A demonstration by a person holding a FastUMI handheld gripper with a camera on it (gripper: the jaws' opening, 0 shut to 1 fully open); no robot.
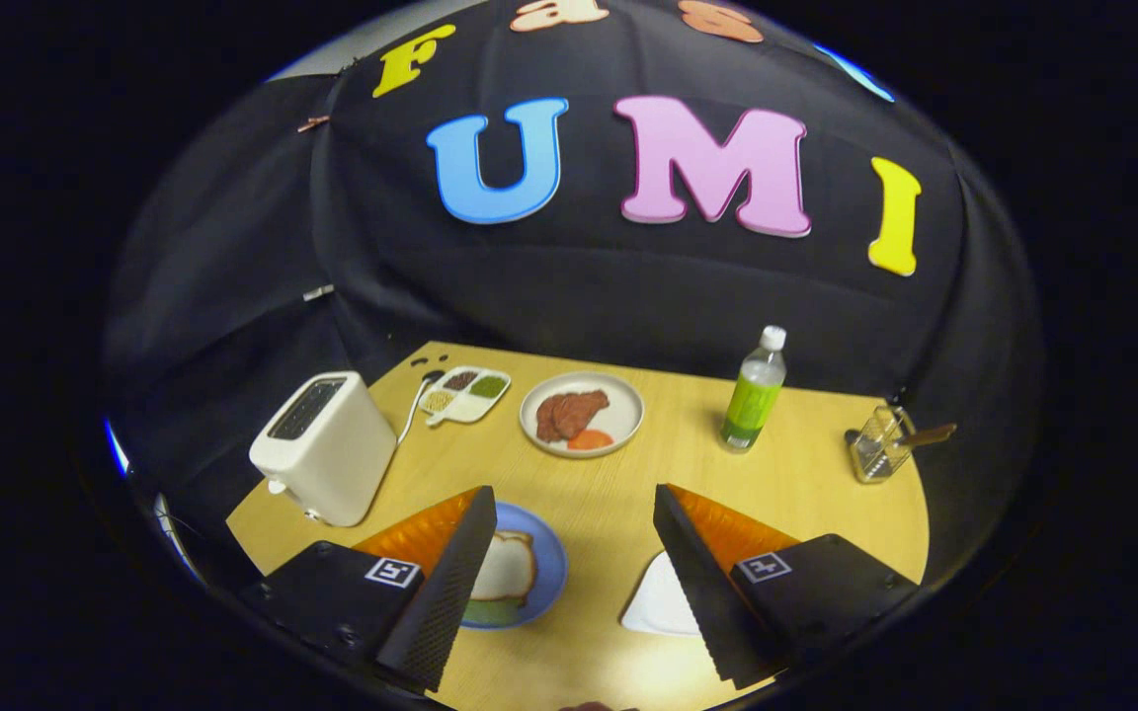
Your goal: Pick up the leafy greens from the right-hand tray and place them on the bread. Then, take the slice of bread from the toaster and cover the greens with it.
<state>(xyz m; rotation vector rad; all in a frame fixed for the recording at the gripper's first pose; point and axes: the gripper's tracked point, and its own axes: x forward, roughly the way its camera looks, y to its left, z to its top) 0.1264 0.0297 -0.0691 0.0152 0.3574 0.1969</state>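
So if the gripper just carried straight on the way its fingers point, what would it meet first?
Probably bare wooden table. The open gripper aims between the blue plate with bread and the white tray. Further along that line sits the white plate of meat, though depth is hard to judge.

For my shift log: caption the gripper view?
Open gripper above table, bread over greens on blue plate, toaster beyond.

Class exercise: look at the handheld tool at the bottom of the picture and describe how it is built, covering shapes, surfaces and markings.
The gripper has two wedge-shaped jaws that taper toward the table, standing wide apart with nothing between them. Their inner faces carry a fine dotted grip texture. Each jaw sits on a blocky housing with visible screws, and each housing bears a small square black-and-white fiducial marker. No cables show.
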